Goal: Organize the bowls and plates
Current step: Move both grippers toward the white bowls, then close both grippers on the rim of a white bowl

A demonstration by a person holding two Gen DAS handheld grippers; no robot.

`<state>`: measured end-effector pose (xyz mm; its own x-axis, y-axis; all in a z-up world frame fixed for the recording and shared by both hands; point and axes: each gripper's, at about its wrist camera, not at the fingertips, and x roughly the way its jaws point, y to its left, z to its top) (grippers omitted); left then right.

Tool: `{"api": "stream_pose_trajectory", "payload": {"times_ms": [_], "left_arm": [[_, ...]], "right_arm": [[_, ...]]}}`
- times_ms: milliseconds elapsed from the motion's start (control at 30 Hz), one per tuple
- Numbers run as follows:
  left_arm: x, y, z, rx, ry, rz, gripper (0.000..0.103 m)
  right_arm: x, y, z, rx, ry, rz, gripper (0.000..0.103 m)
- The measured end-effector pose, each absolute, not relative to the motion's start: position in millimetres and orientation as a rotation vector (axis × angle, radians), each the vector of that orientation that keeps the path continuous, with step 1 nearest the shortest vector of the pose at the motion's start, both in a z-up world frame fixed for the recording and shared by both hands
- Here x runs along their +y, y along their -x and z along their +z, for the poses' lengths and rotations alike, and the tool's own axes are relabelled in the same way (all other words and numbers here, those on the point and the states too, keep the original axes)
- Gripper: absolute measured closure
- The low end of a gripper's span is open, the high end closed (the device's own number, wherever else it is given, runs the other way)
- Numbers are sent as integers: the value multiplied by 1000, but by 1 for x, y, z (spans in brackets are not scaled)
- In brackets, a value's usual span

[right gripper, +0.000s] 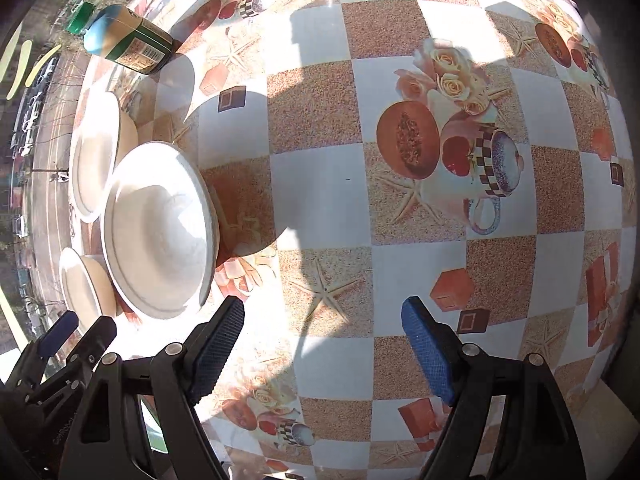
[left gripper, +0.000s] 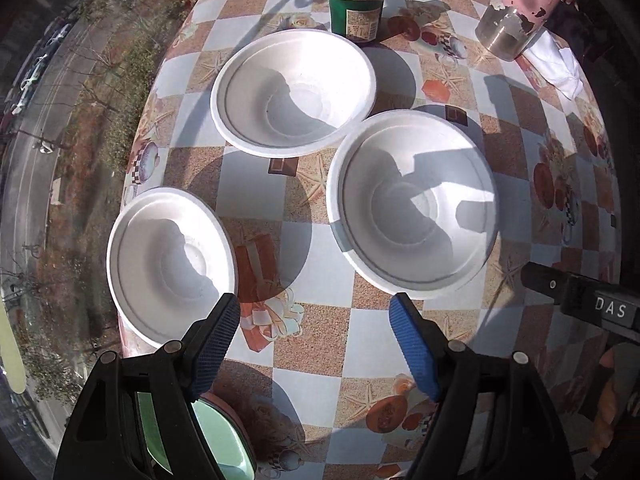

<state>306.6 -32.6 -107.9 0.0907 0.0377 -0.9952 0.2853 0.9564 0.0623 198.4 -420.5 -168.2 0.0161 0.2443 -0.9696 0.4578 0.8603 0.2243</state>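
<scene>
Three white bowls stand apart on the checkered tablecloth in the left wrist view: a far bowl (left gripper: 294, 92), a right bowl (left gripper: 412, 204) and a near-left bowl (left gripper: 170, 262) at the table's edge. My left gripper (left gripper: 314, 322) is open above the cloth, between the near-left and right bowls, holding nothing. In the right wrist view the same bowls sit at the left: the closest bowl (right gripper: 160, 228), one behind it (right gripper: 94, 156) and one lower left (right gripper: 82, 284). My right gripper (right gripper: 322, 322) is open and empty over bare cloth to their right.
A blue-and-green bottle (left gripper: 356, 0) stands behind the far bowl. A jar with pink content (left gripper: 516, 12) and a white cloth (left gripper: 556, 66) are at the far right. The table edge (left gripper: 132, 160) runs along the left, with a street far below. The other gripper's body (left gripper: 580, 300) shows at the right.
</scene>
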Motion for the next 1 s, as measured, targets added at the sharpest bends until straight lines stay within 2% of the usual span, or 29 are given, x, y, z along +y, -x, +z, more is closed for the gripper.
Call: {"api": "stream_pose_trajectory", "payload": {"times_ms": [233, 500, 533, 567, 600, 633, 667, 700, 733, 767, 1000], "left_arm": [[-31, -344, -130, 1462, -217, -96, 23], [-51, -358, -155, 1467, -256, -100, 23], [-52, -359, -158, 1479, -249, -106, 24], [-54, -360, -162, 1494, -244, -114, 27], [-54, -361, -166, 1507, -241, -123, 41], [-54, -362, -171, 1532, -234, -132, 61], [-52, -363, -178, 1561, -208, -148, 67], [-50, -363, -180, 1574, -168, -165, 74], [-49, -363, -179, 1565, -149, -165, 76], [-49, -362, -178, 1558, -152, -176, 78], [-59, -325, -165, 1522, -281, -262, 79]], "right_arm": [[-404, -247, -170, 1533, -550, -123, 21], [-366, -252, -193, 1569, -511, -95, 22], [-364, -254, -196, 1573, -517, -94, 27], [-362, -255, -199, 1577, -528, -86, 40], [-359, -256, -202, 1592, -529, -78, 56], [-356, -255, -206, 1606, -530, -67, 61], [-353, -254, -209, 1610, -544, -49, 69], [-350, -254, -210, 1610, -557, -31, 83], [-345, -254, -213, 1613, -566, -10, 88], [-342, -252, -214, 1617, -552, -9, 91], [-337, -220, -202, 1629, -528, -1, 90]]}}
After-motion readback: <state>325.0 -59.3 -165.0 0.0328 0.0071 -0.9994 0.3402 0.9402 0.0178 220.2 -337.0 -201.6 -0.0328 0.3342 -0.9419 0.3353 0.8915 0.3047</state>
